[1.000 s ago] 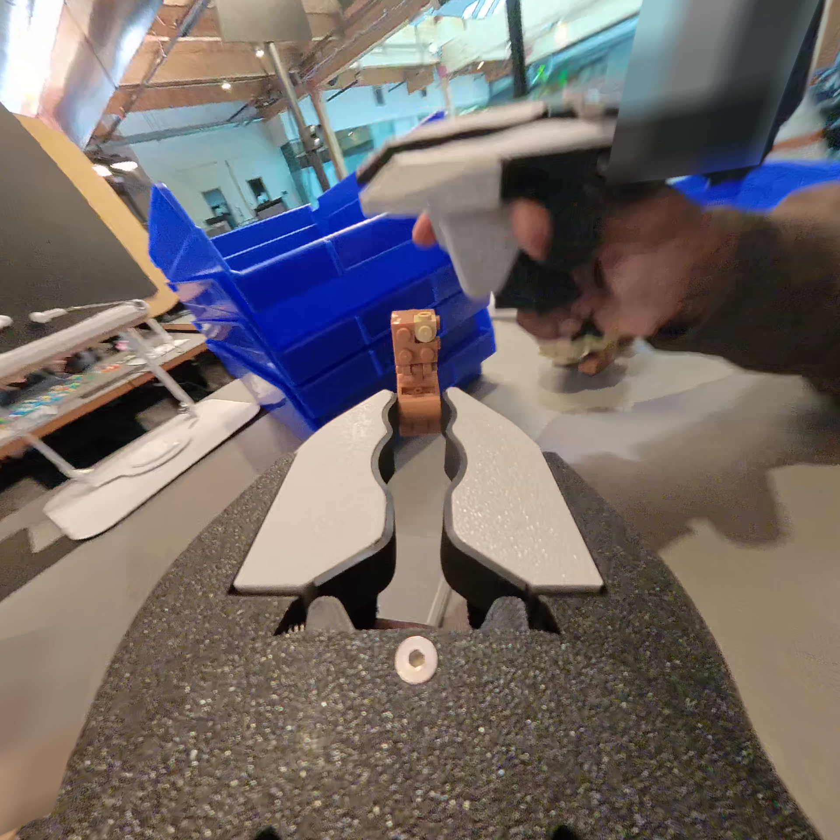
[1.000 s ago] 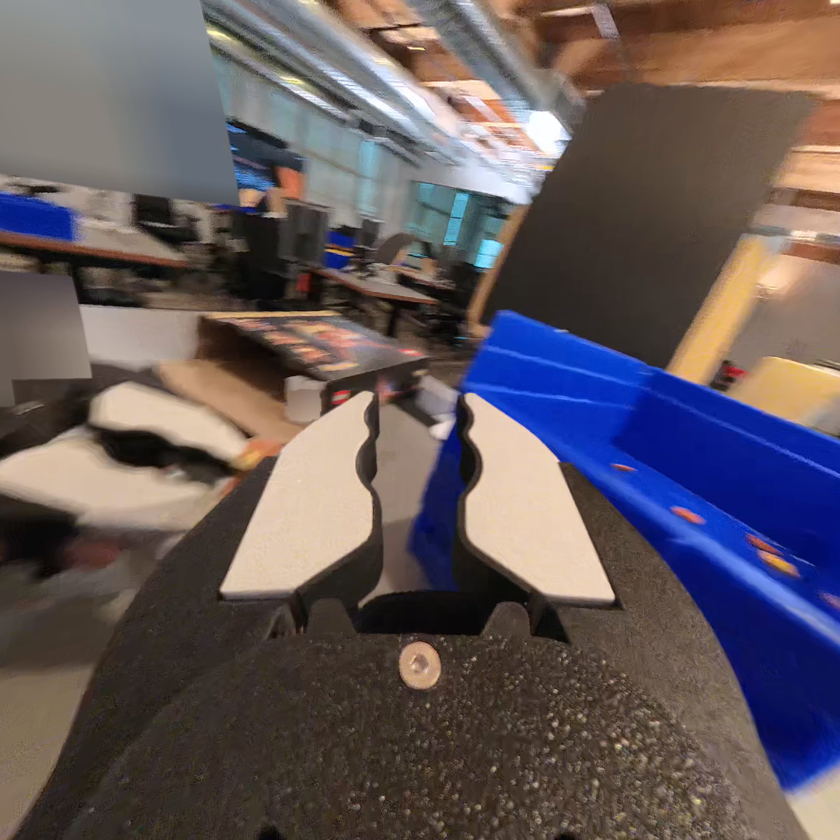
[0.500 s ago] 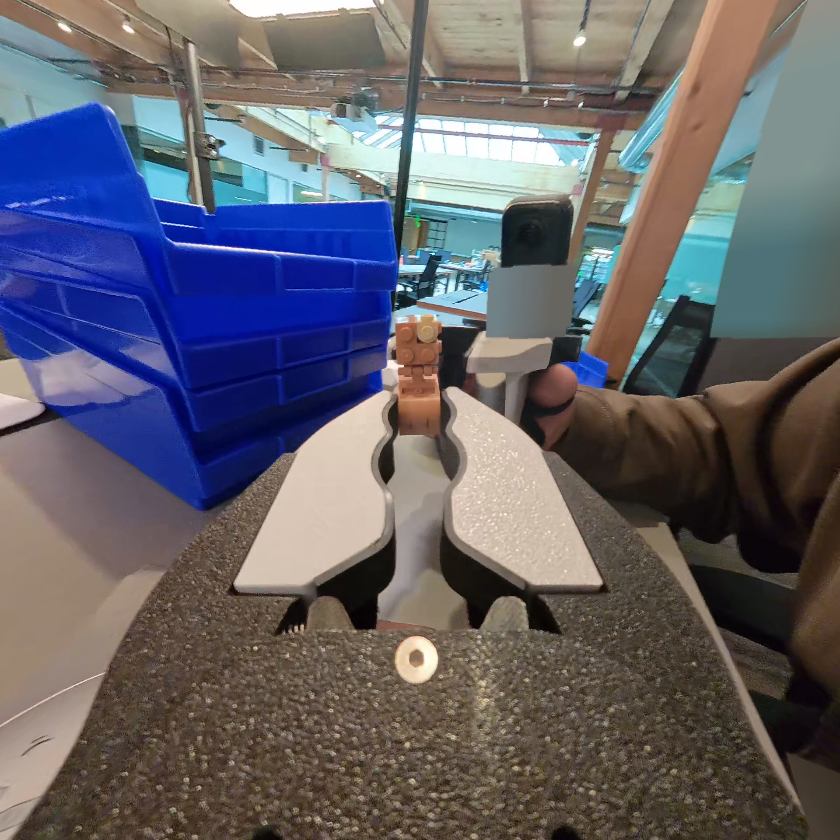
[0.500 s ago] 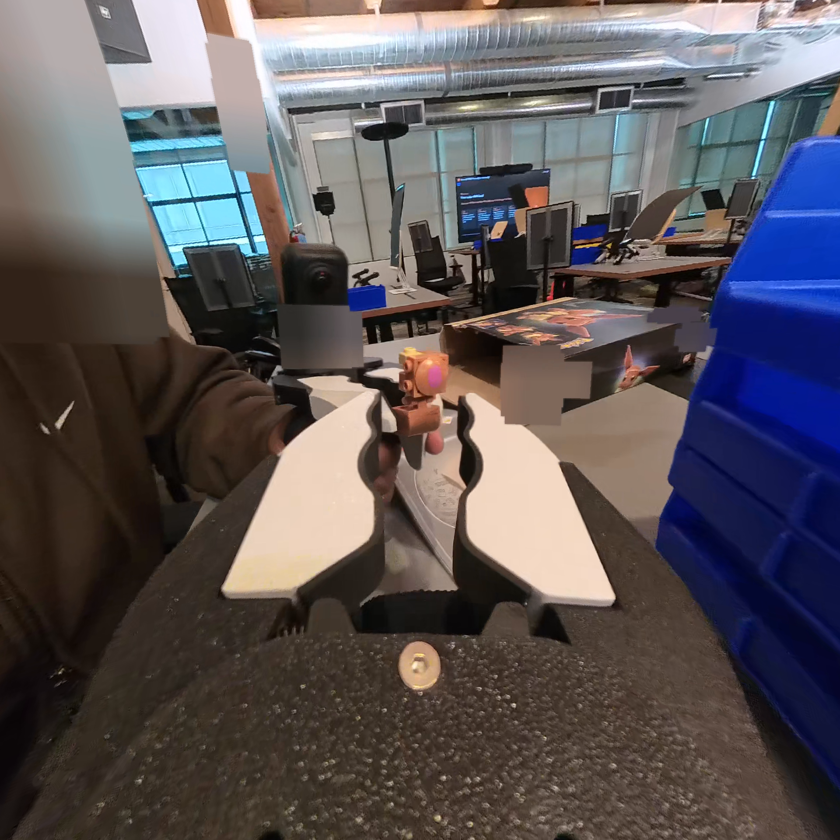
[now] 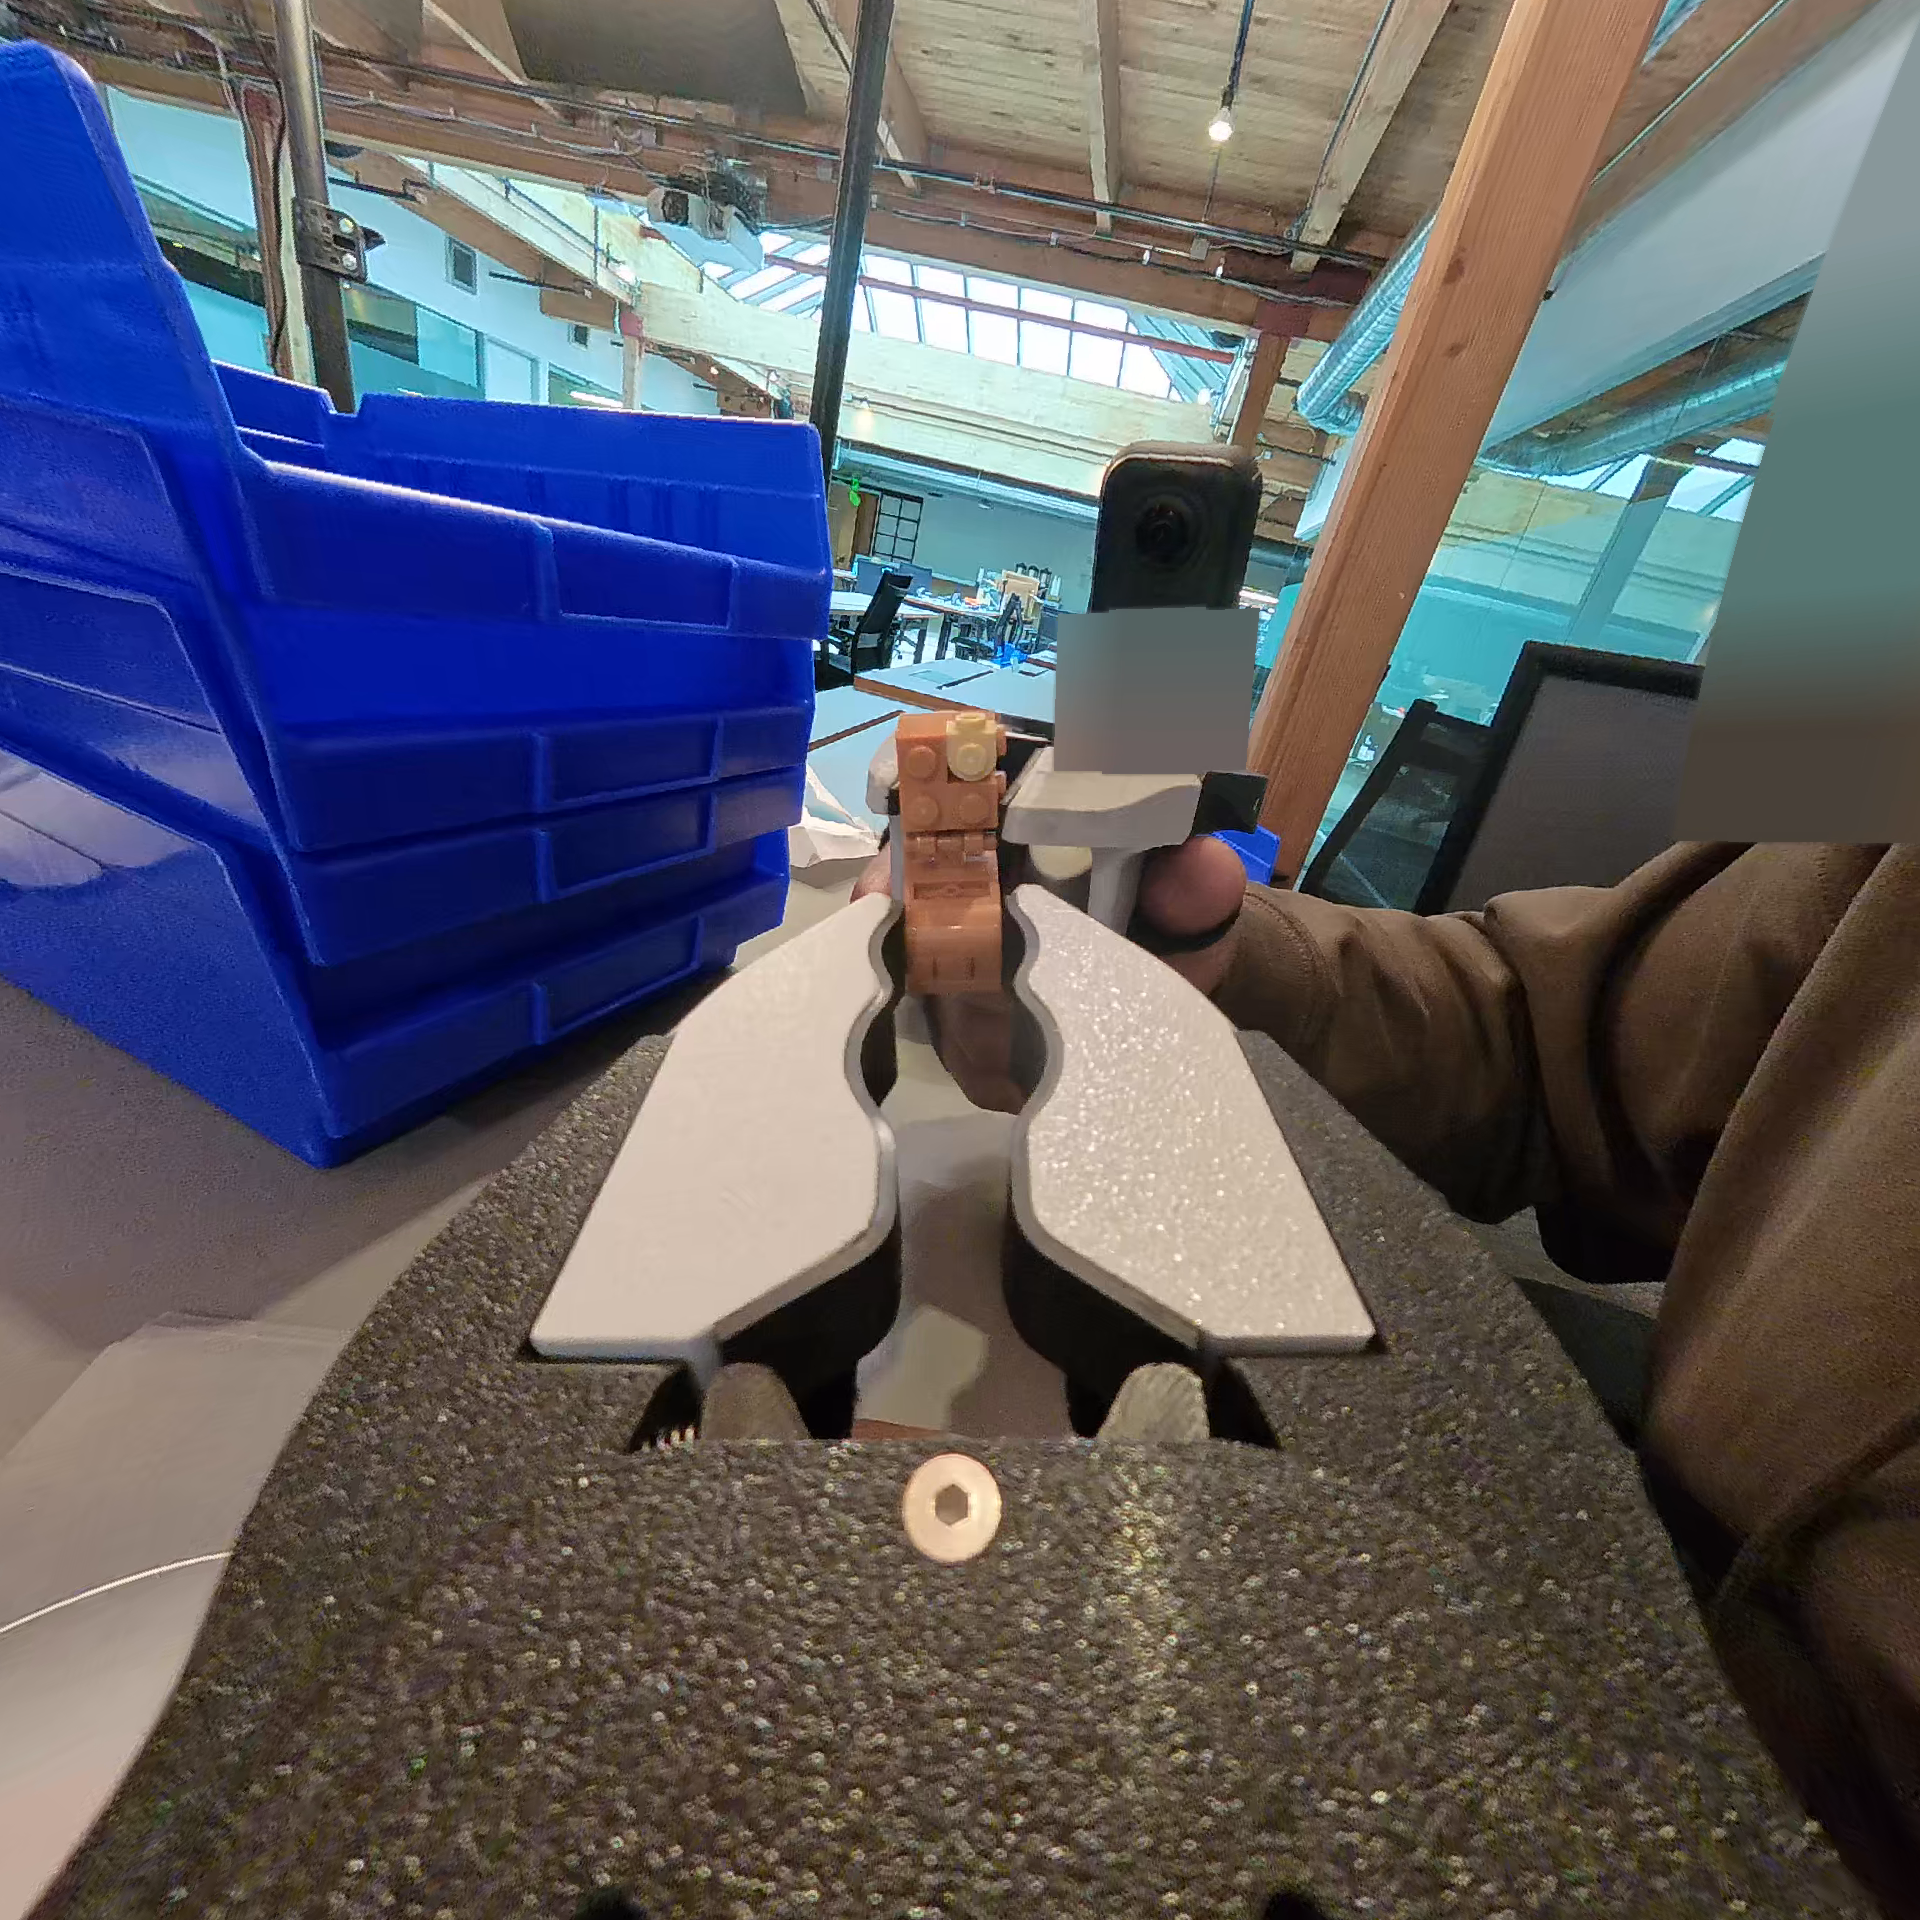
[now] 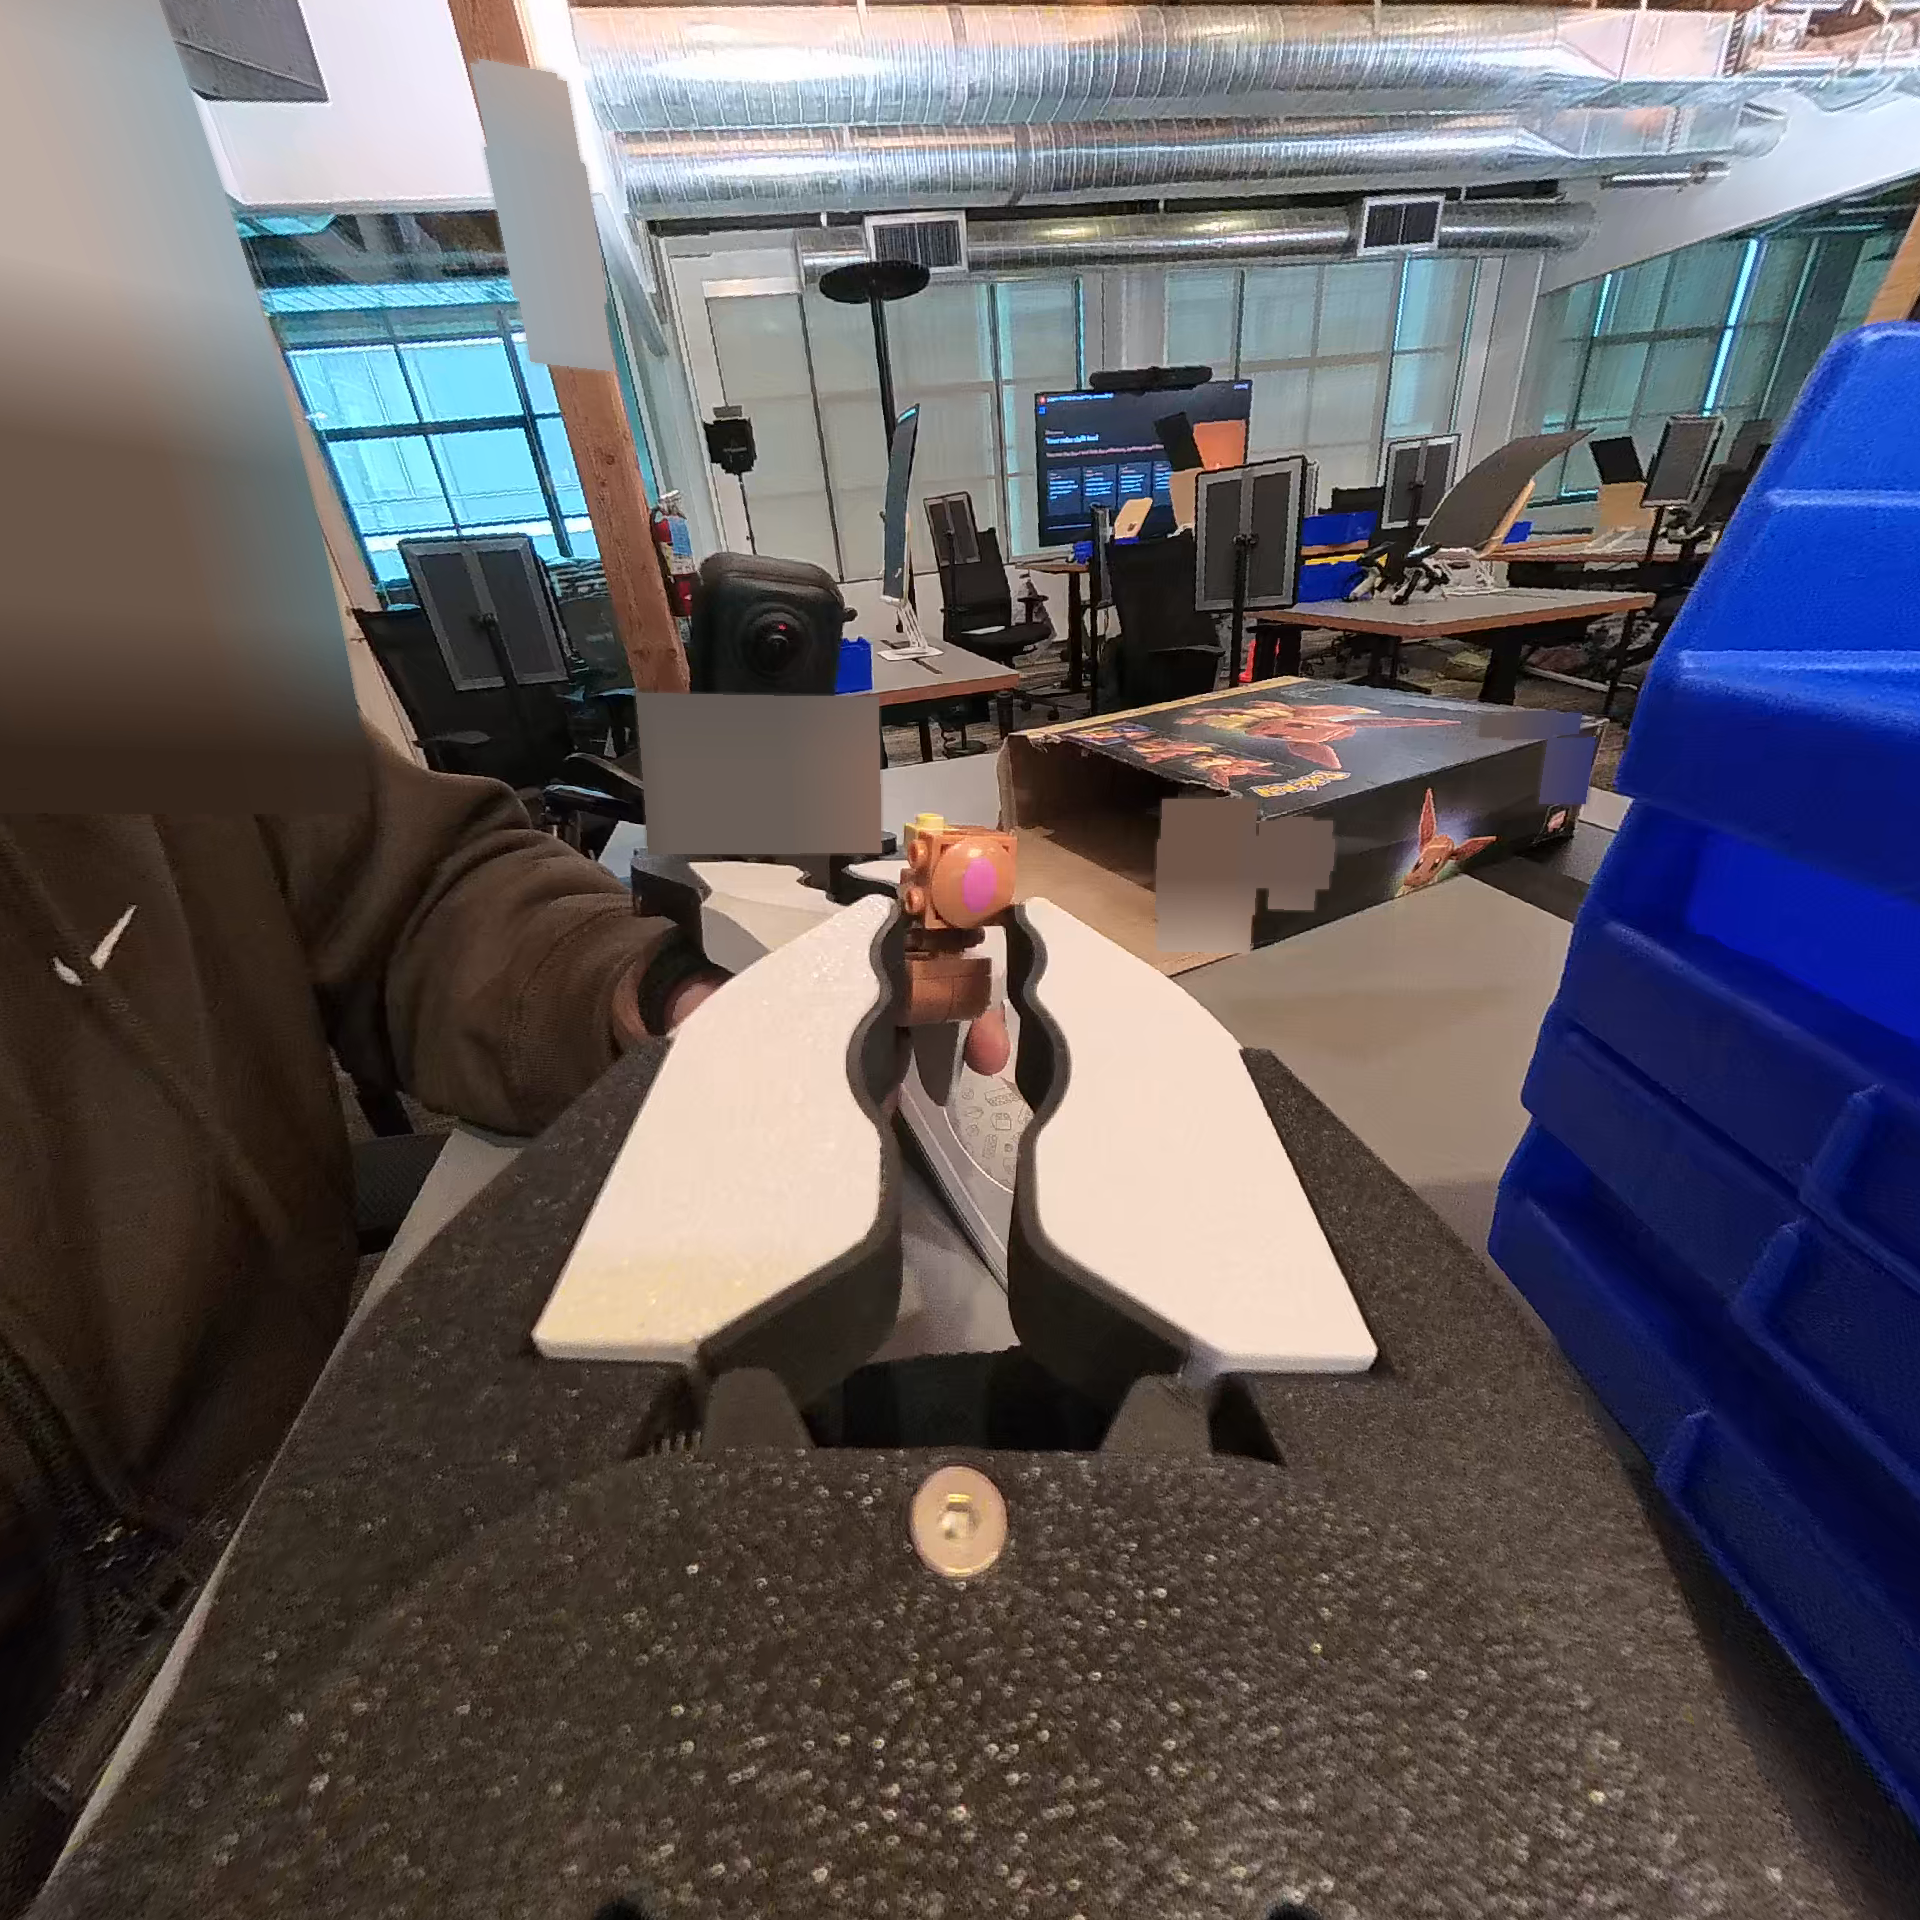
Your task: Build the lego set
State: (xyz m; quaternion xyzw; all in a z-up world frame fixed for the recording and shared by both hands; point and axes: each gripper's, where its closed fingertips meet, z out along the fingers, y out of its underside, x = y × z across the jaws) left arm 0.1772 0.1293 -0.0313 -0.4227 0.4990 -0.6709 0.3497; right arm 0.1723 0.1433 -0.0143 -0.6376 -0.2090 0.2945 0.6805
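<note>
A small brown lego assembly [image 5: 945, 831] with a tan stud at its top stands upright between the tips of my left gripper [image 5: 951, 904], which is shut on its lower block. In the right wrist view the same assembly [image 6: 966, 883] shows a pink oval on its round face. My right gripper [image 6: 956, 914] faces the left one, and its jaws are closed in to the assembly's width. Its white fingers [image 5: 1101, 810] flank the assembly's upper block in the left wrist view. Both grippers hold it above the grey table.
A stack of blue bins [image 5: 416, 727] stands close on the table, on the right in the right wrist view [image 6: 1766, 935]. An open lego box [image 6: 1351, 769] lies behind. A printed white bag [image 6: 977, 1143] lies below the grippers. Brown sleeves [image 5: 1558, 1039] hold both tools. The tips of both grippers are at nearly the same place.
My right gripper swung round from the bins to face the left one, moved up to the assembly, and its jaws narrowed around it. The left gripper kept hold and turned right.
</note>
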